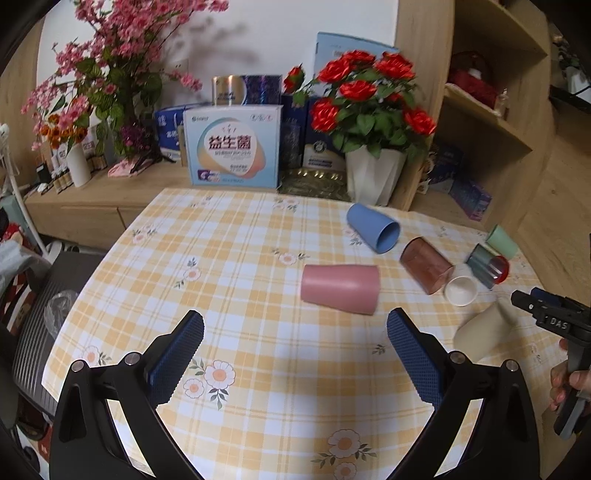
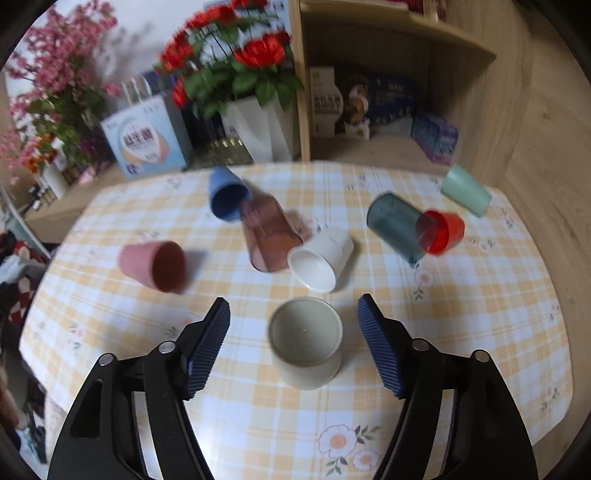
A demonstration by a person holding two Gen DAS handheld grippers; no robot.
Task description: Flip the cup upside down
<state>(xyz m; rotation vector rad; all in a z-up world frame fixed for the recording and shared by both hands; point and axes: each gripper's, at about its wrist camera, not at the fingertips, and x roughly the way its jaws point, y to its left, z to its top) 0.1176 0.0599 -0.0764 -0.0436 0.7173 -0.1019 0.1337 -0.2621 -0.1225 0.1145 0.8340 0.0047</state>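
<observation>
Bench is covered by a yellow-and-white plaid cloth with flower prints. A low light-wood sideboard is set behind it, against a white wall. Pink blossom branches, a white pot of red roses and a pale blue printed box are seen on the sideboard. A light-wood open shelf unit is placed at the right, holding boxes. Wood-look flooring is visible at the right. Soft, even lighting; faint shadows are cast on the wall.
</observation>
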